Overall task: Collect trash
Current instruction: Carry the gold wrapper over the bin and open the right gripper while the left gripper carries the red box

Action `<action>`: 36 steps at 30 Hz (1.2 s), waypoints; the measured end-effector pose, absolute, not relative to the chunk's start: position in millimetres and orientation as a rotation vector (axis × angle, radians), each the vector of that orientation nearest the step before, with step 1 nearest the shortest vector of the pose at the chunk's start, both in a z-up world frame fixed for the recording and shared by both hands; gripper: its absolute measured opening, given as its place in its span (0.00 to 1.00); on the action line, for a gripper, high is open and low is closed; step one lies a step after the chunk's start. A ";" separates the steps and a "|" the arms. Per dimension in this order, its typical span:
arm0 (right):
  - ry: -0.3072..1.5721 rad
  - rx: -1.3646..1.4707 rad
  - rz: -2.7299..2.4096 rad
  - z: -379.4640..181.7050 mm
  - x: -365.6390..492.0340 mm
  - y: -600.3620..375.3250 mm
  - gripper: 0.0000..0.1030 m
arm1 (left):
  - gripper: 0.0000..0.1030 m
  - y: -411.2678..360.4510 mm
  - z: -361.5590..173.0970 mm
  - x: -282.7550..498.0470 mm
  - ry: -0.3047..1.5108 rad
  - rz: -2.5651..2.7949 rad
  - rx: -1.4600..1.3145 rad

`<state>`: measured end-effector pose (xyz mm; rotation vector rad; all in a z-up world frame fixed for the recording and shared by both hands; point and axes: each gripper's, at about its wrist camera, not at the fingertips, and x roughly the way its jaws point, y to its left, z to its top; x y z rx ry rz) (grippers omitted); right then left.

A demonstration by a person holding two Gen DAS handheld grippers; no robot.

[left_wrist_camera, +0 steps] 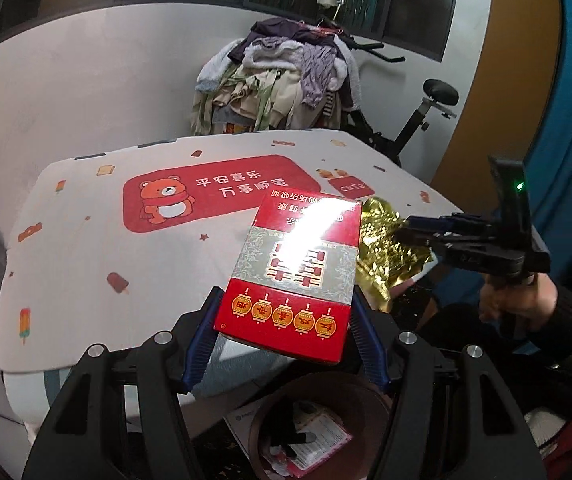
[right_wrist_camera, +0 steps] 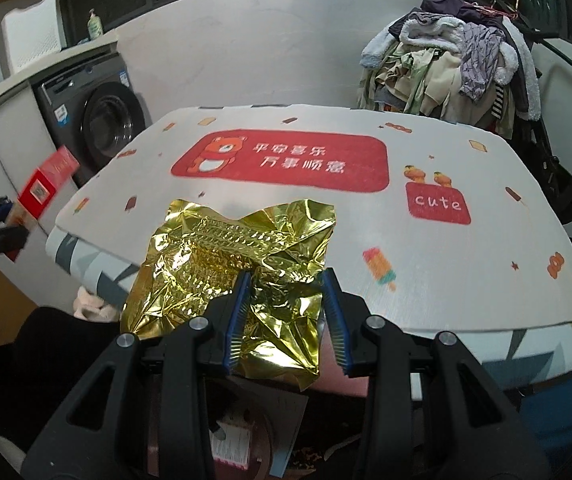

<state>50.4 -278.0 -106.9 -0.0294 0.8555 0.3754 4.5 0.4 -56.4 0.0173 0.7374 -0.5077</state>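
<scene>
Red box (left_wrist_camera: 293,272): clamped by left fingers (left_wrist_camera: 359,336). Gold foil (right_wrist_camera: 230,264): pinched by right fingers (right_wrist_camera: 240,312), above counter (right_wrist_camera: 465,272).

box (left_wrist_camera: 289,276): red, grey band, gold lanterns | foil (right_wrist_camera: 230,256): crinkled gold | tablecloth (right_wrist_camera: 445,264): white, red bear panel

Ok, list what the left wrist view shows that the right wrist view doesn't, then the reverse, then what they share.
Only the left wrist view: the red lantern-printed cardboard box's full face, clamped in the left gripper, and a black exercise bike's saddle.

Only the right wrist view: a dark front-loading washing machine and a green bottle on the counter.

Both: the crumpled gold foil wrapper held in the right gripper, the white bear-print table mat, the heap of clothes, and a brown bin below.
</scene>
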 end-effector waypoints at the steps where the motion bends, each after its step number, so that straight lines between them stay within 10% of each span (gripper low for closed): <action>1: 0.860 -0.036 0.377 -107.4 46.0 -275.6 0.37 | 0.59 2.5 -55.0 -0.9 0.732 -0.507 0.013; 29: 1.123 -0.303 0.548 -176.9 -9.2 -194.4 0.39 | 0.59 14.8 -74.8 -21.4 0.758 -0.521 0.009; 36: 1.182 -0.271 0.611 -189.9 -11.7 -185.5 0.60 | 0.59 14.2 -89.9 -22.7 0.781 -0.531 0.014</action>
